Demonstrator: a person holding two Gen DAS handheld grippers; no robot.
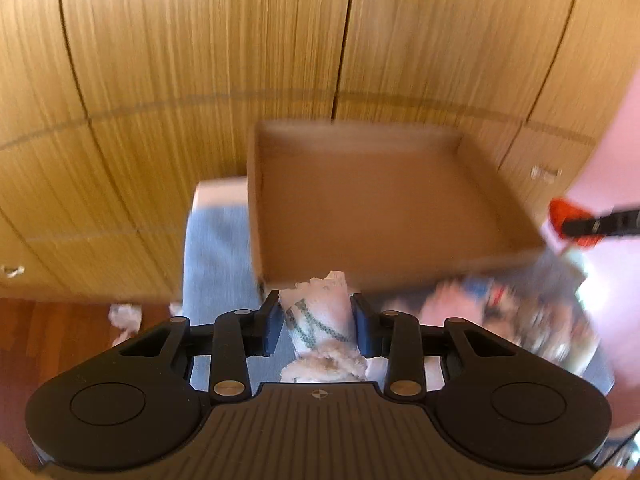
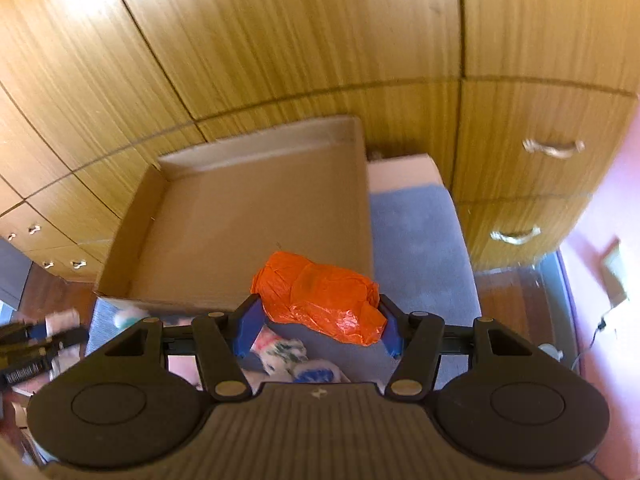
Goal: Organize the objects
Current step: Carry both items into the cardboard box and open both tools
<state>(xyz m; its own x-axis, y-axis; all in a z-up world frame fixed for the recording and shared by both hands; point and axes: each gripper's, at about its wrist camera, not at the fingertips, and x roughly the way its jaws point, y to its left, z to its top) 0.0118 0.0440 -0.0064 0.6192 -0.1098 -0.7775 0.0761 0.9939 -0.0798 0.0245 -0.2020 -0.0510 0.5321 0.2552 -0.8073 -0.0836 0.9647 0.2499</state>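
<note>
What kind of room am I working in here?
Probably a bedroom or similar room at home. Wooden cabinets with metal drawer handles cover the wall, the floor is dark wood, and an open cardboard box sits on a blue padded seat.

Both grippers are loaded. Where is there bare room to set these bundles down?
The cardboard tray is bare wall to wall. The blue cloth between its right wall and the wooden drawers is also free. It is crowded near the tray's front edge, where loose wrapped items lie.
</note>
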